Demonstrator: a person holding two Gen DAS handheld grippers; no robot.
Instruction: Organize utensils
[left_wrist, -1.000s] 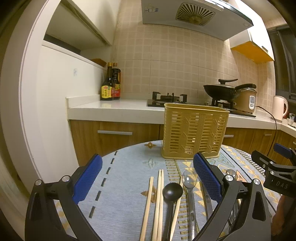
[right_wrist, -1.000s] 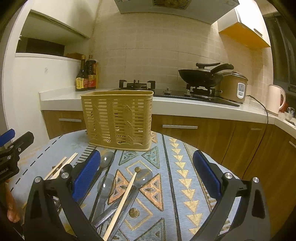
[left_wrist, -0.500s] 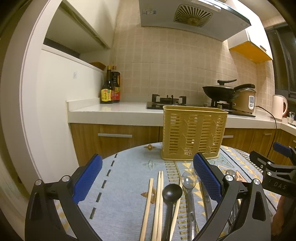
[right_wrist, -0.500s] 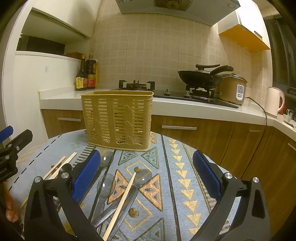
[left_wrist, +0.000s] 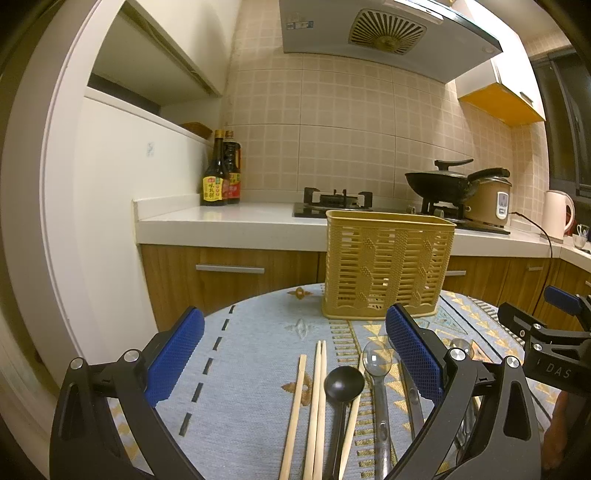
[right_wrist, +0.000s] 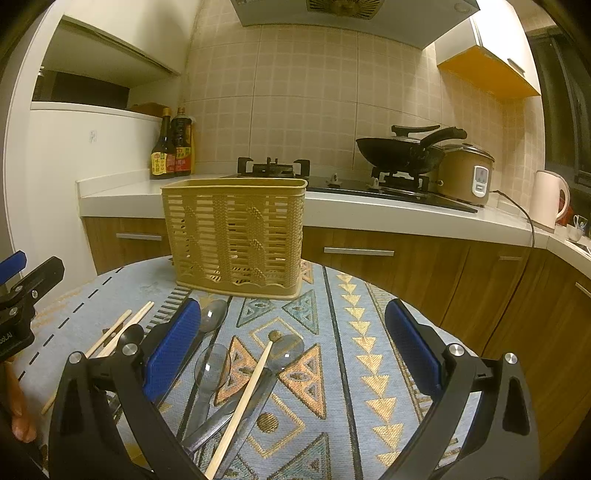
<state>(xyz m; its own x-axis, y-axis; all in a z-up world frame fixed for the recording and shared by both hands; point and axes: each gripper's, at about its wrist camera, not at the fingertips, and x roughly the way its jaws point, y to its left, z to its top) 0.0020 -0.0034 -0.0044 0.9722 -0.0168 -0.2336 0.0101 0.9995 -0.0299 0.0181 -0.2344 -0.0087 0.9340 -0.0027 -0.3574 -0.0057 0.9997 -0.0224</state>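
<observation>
- Beige wall tiles, a white countertop (left_wrist: 236, 221) with two dark sauce bottles (left_wrist: 221, 177), a black wok (right_wrist: 400, 149) on the gas hob and a tan rice cooker (right_wrist: 467, 173) fill the background of both views.
- Nearer to us, a round table wears a pale blue woven cloth (left_wrist: 255, 369) with gold and teal triangle patterns.
- Our left gripper (left_wrist: 293, 356) hangs over the cloth with its blue-padded jaws spread wide and nothing between them.
- Between those jaws lie the light wooden chopsticks (left_wrist: 318, 402), side by side, a black plastic ladle-shaped spoon (left_wrist: 343, 384) and a clear plastic spoon (left_wrist: 376, 363); the last is just beside the right-hand pad.
- Ahead of the left jaws, towards the right-hand pad, stands the yellow slatted plastic utensil basket (left_wrist: 388, 266), upright on the cloth (we cannot see inside it).
- Our right gripper (right_wrist: 293, 349) is likewise released, its jaws wide apart and holding nothing.
- Between the right jaws, closer to the left-hand pad, several clear and grey plastic spoons (right_wrist: 218, 373) lie in a loose heap, with a single wooden chopstick (right_wrist: 243, 398) resting slantwise across them.
- Ahead of that left-hand pad the same basket stands, well apart from both pads.
- Each gripper shows at the edge of the other's view.
</observation>
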